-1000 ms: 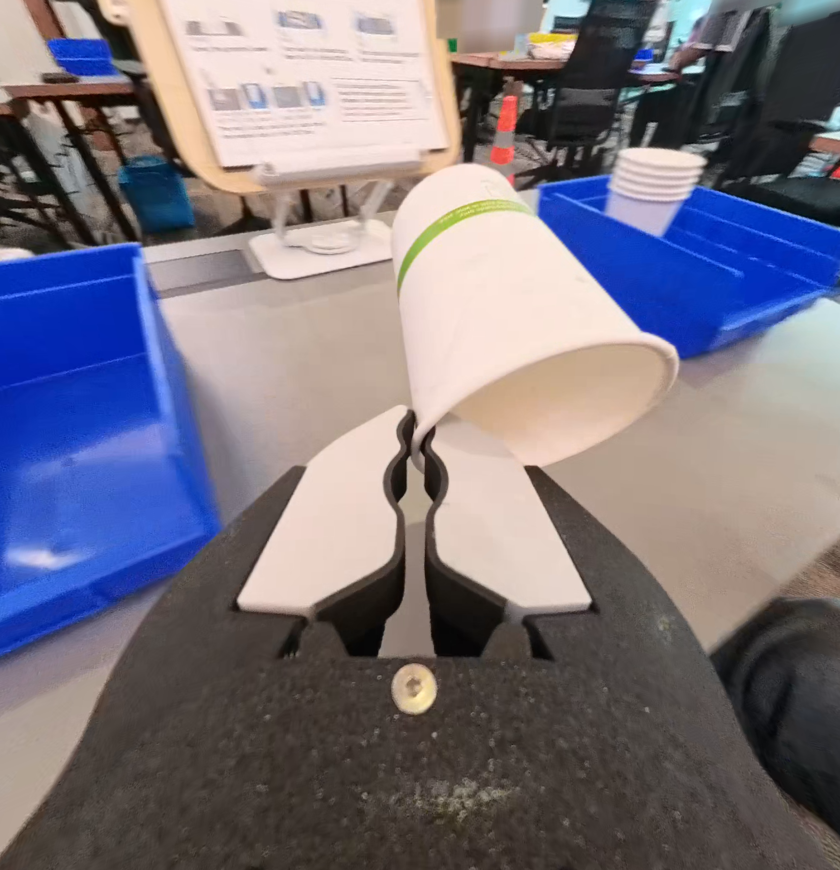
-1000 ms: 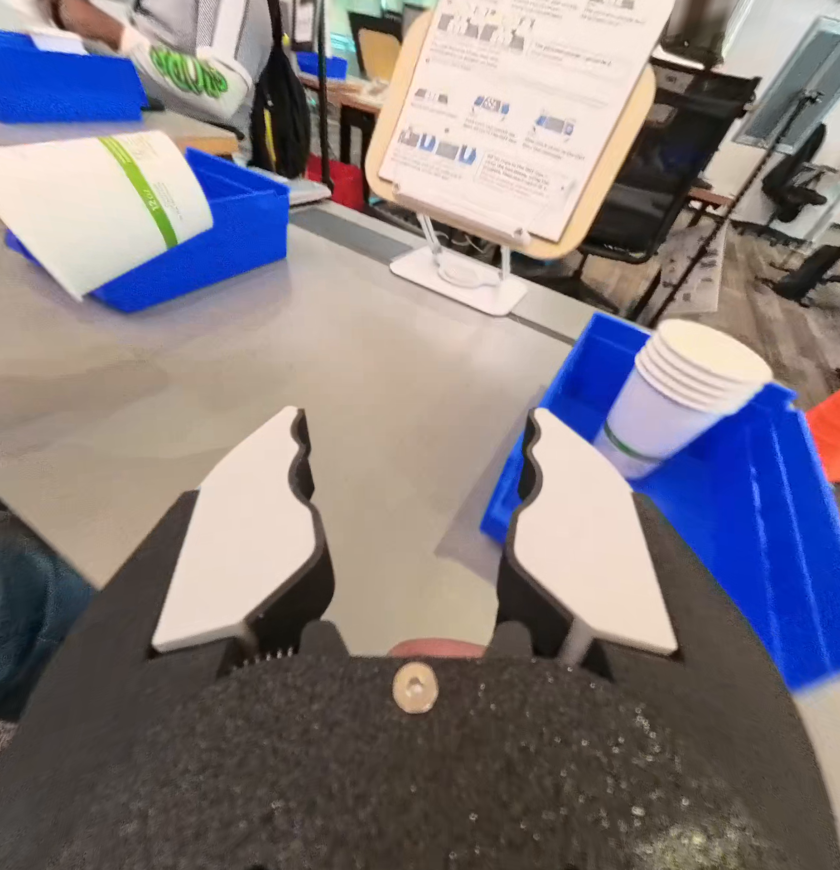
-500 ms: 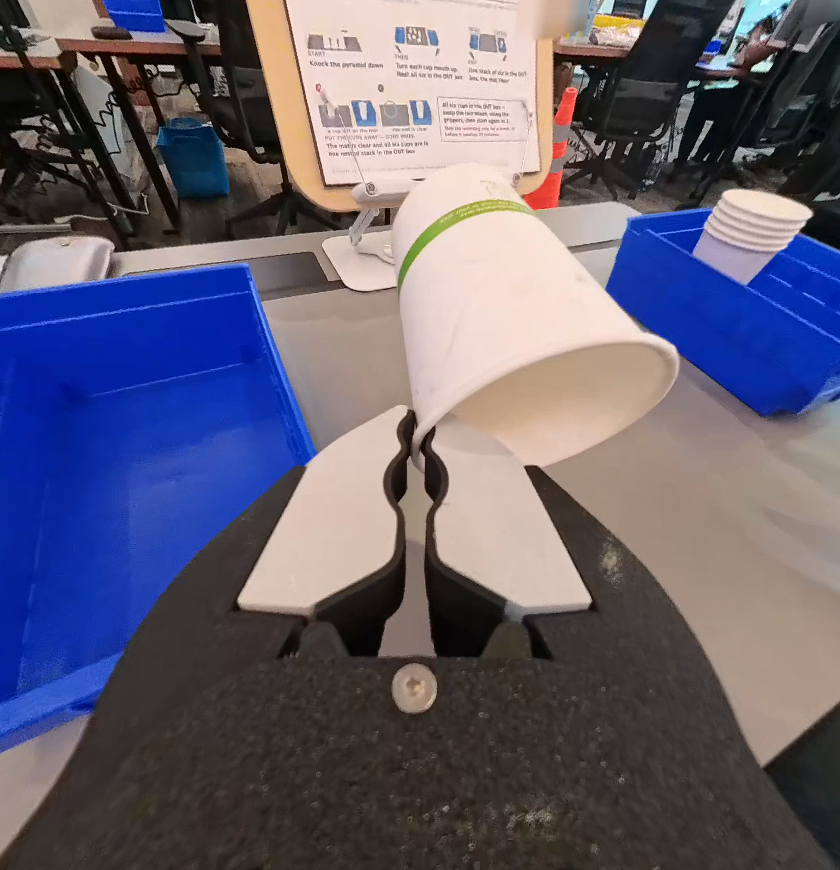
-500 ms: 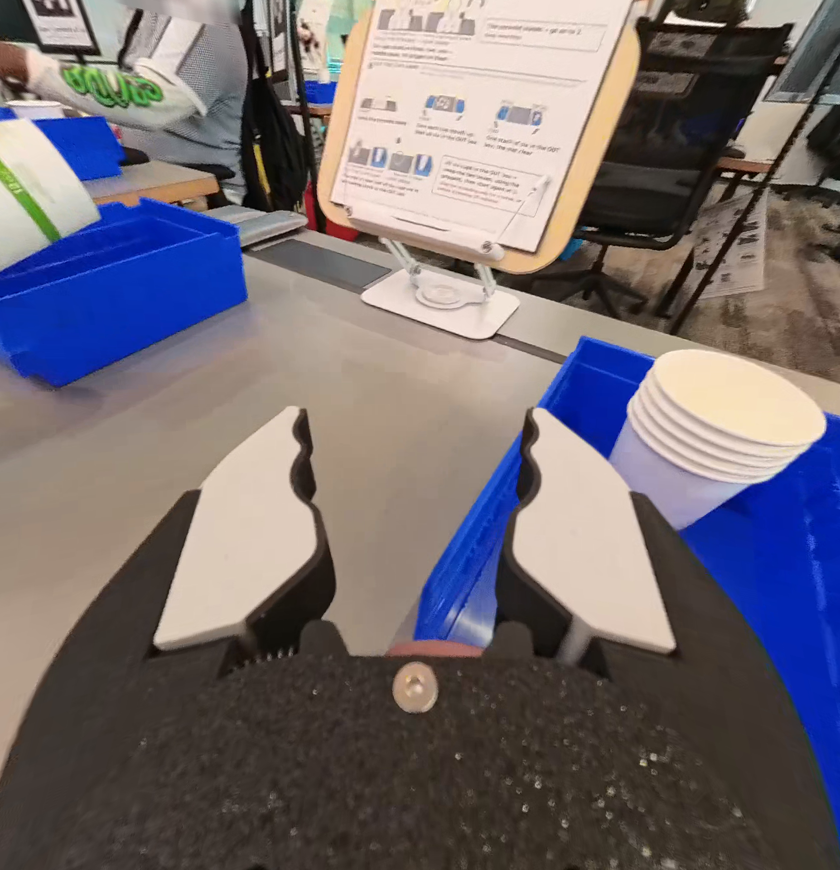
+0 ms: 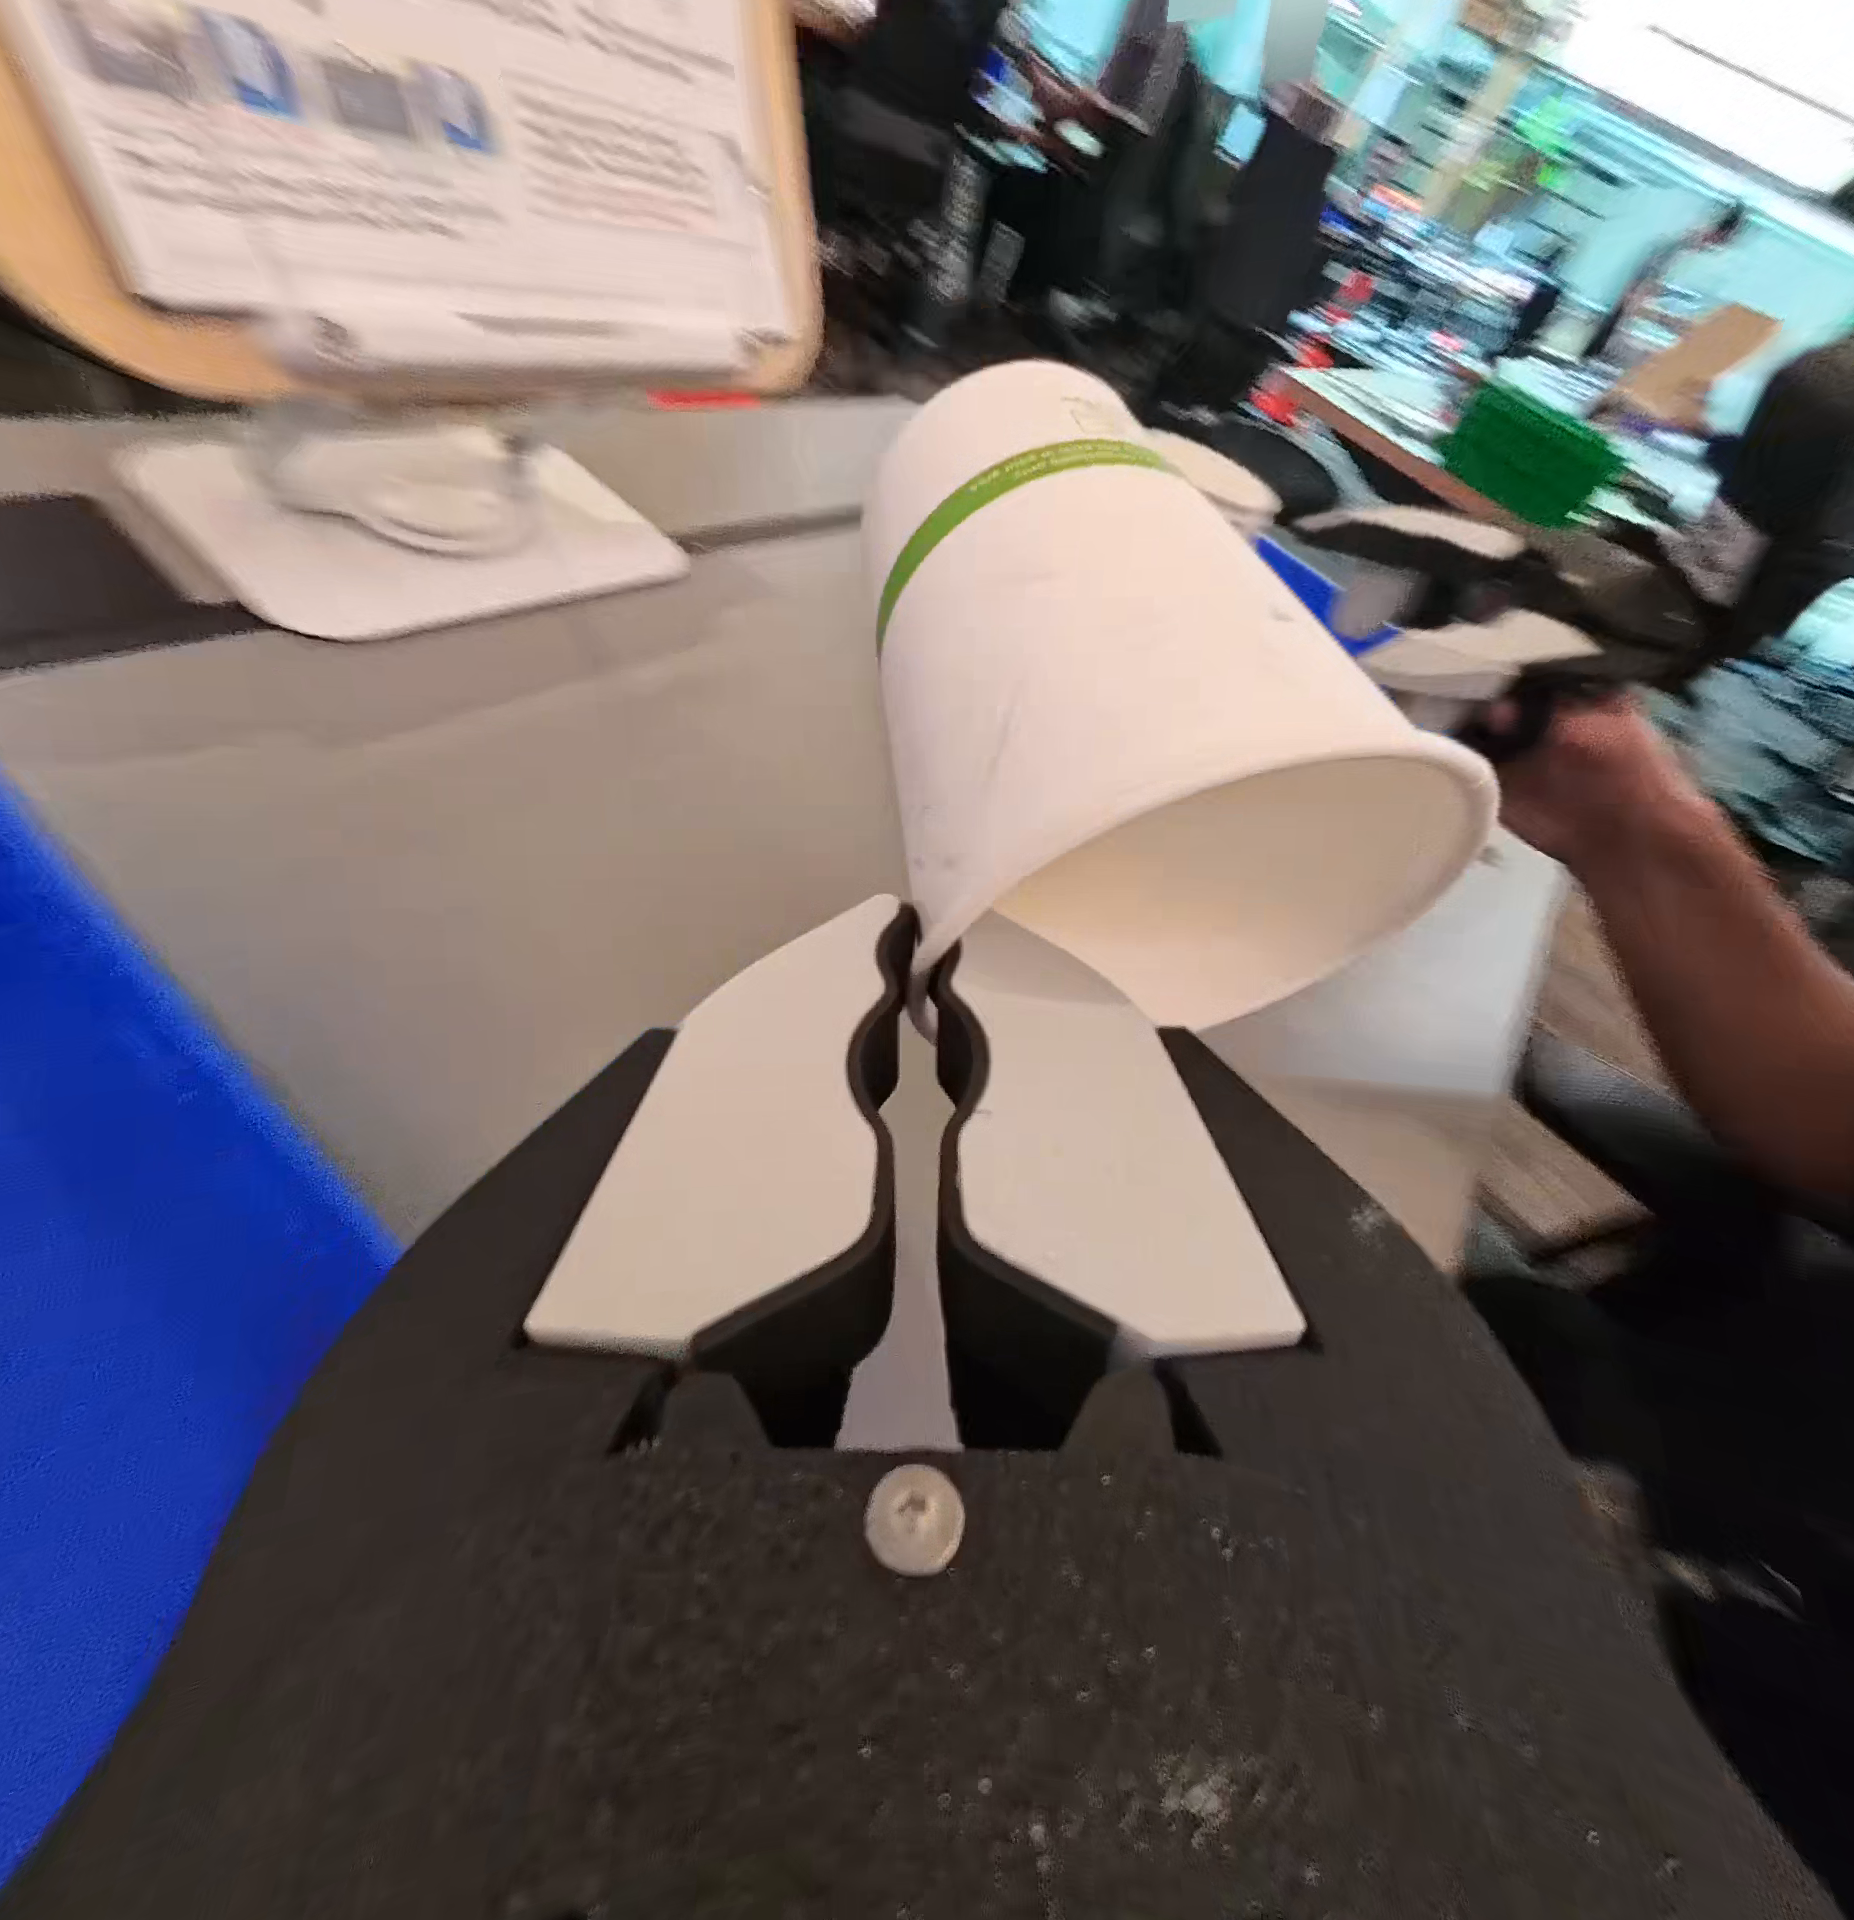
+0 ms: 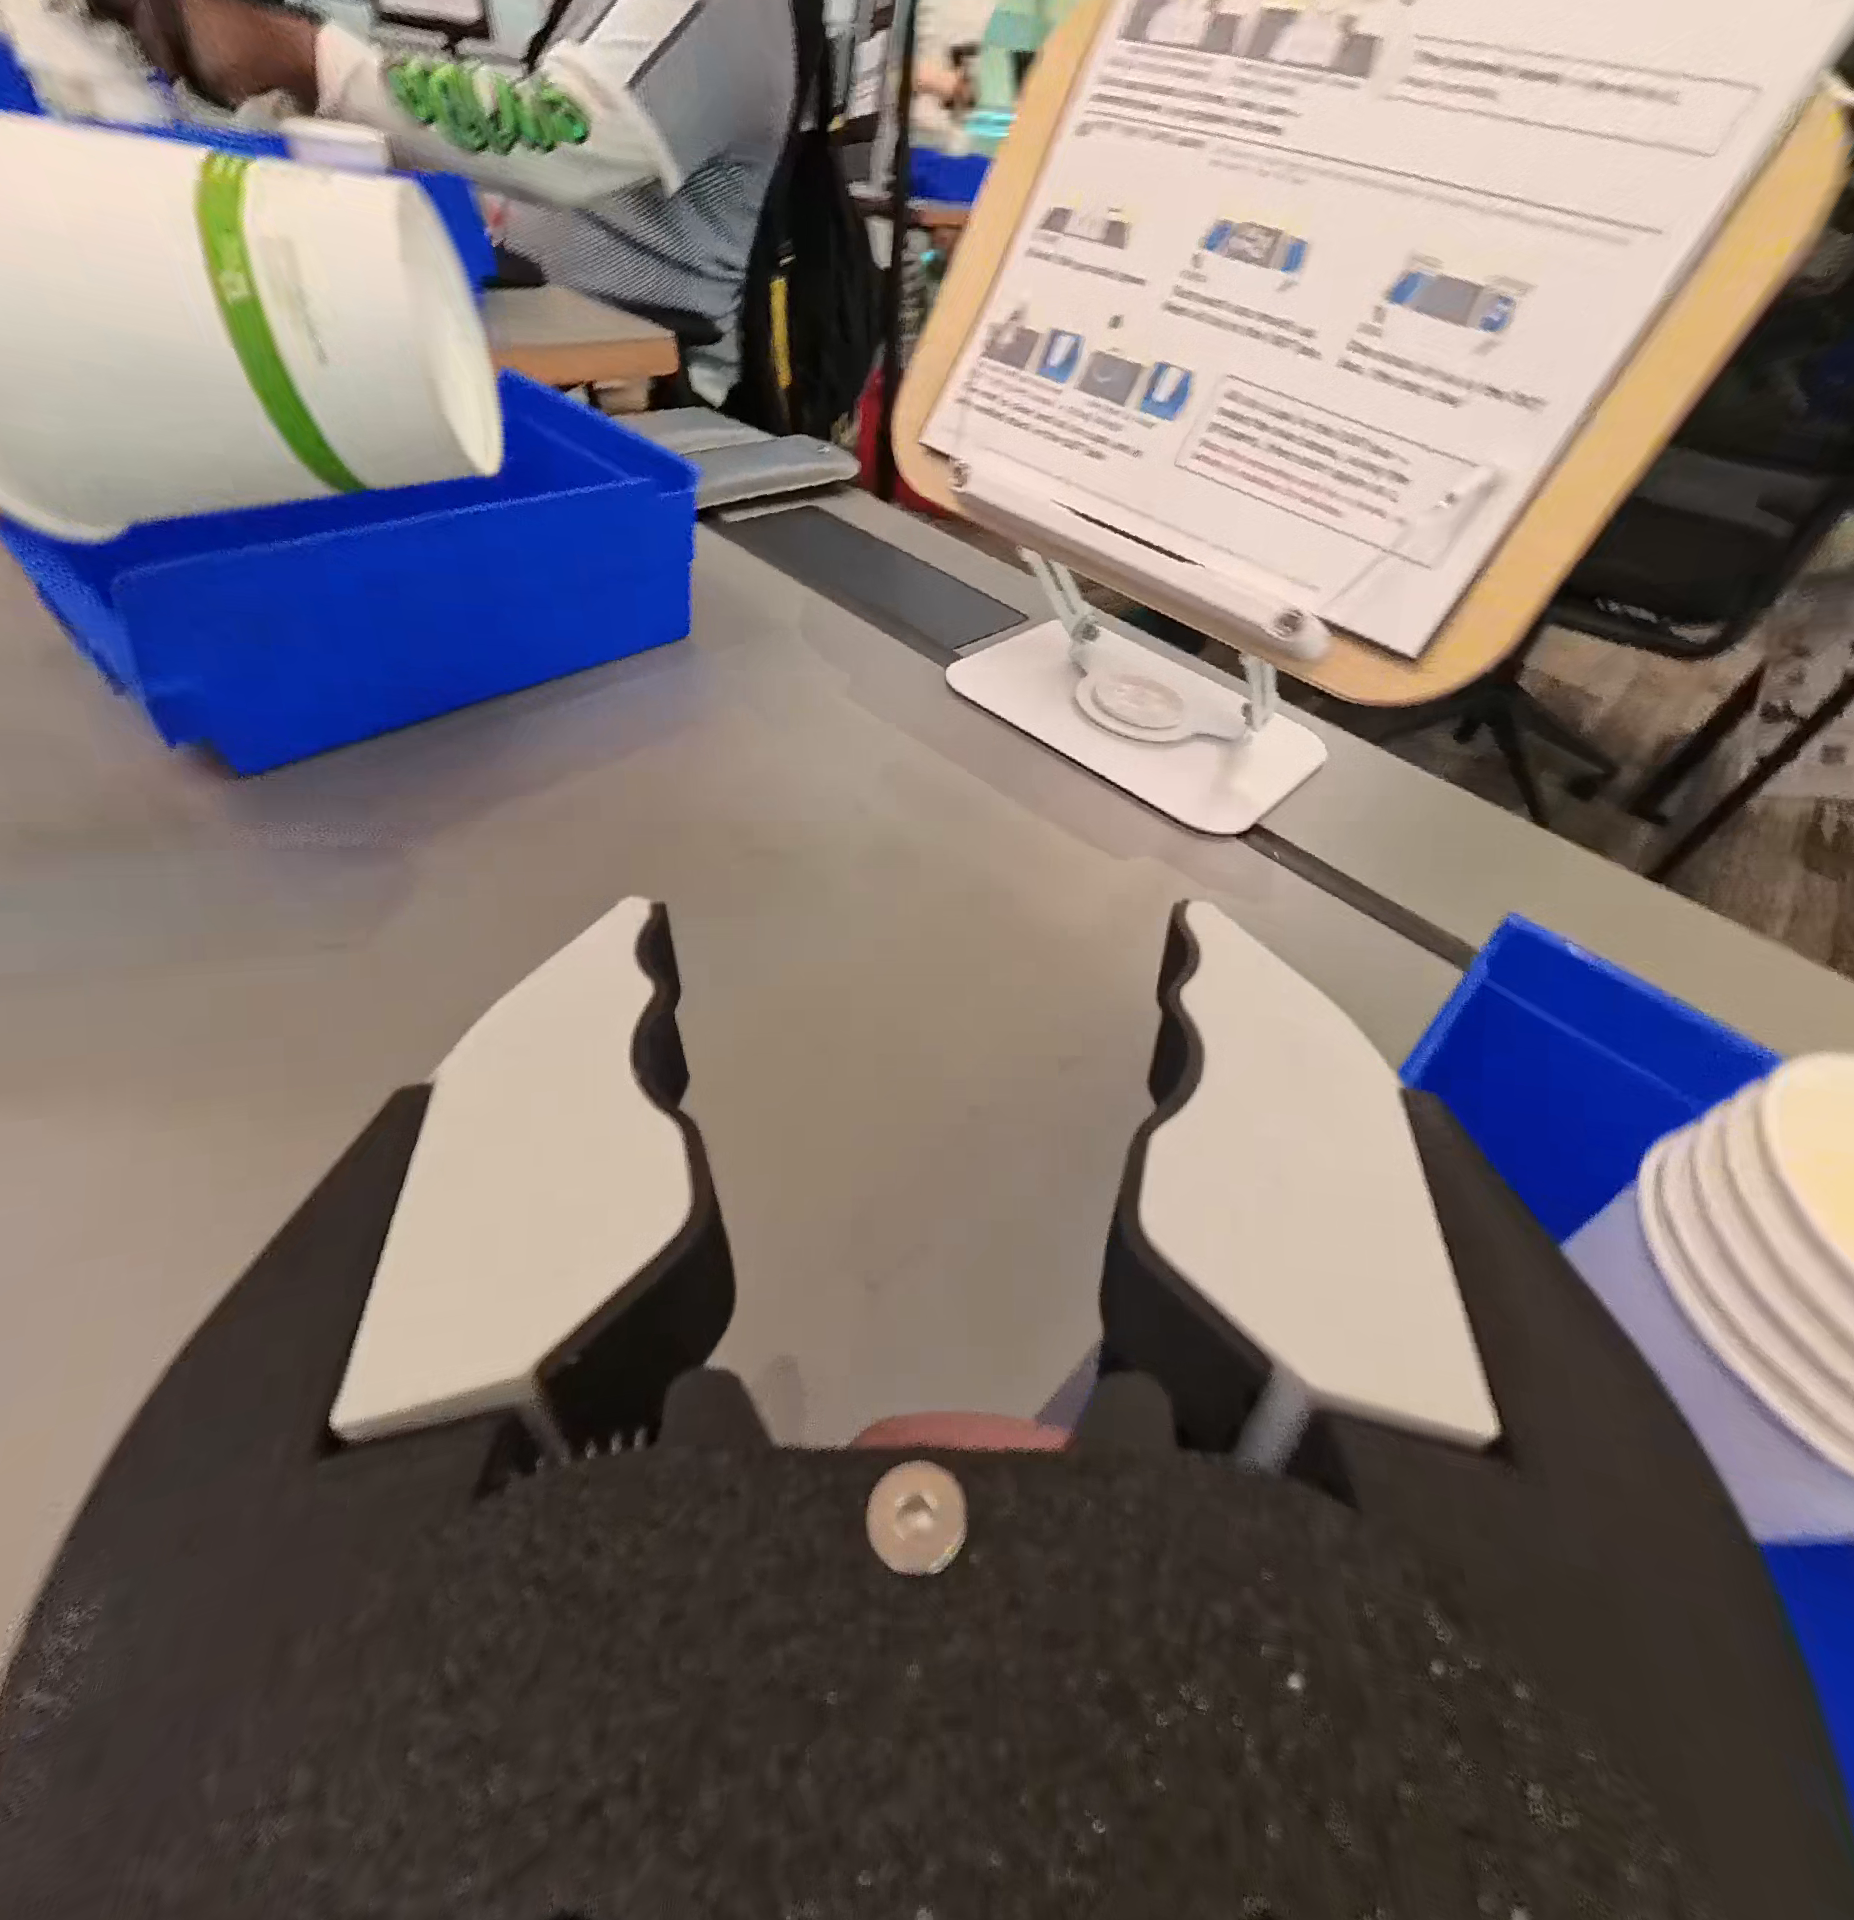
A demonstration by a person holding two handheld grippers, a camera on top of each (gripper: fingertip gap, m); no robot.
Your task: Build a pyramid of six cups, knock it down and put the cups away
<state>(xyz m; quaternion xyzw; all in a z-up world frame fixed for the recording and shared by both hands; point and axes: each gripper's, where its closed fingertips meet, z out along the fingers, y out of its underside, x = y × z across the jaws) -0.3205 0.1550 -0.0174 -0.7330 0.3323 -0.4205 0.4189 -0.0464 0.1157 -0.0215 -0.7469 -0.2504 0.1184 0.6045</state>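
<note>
Grey table (image 6: 902, 831): the work surface, carrying a blue bin (image 6: 403, 613) at its left end, a second blue bin (image 6: 1557, 1070) at its right end, and a tilted instruction board on a white stand (image 6: 1141, 727) at the far edge between them.

Nested stack of white paper cups (image 6: 1775, 1278): leaning inside the right-hand bin, rims up and toward the camera; several rims show, but their count cannot be told with certainty.

Single paper cup (image 5: 1110, 707): white with a green band near its base, held in the air above the table, near the left bin in the right wrist view. Its long axis is tilted. The closed base points up and away from the left gripper; the open mouth faces down and toward the camera.

Handling, as a judgement: the cup is light, thin-walled and easily crushed, and its rolled rim is its stiffest part. A pinch of the wall at the rim, as here, seems the surest hold; the smooth wall may slip or swing if jolted.

Left gripper (image 5: 918, 966): jaws nearly together, clamping the cup's wall at the rim.

Right gripper (image 6: 912, 997): jaws wide apart, holding nothing, above bare table just beside the right-hand bin.
</note>
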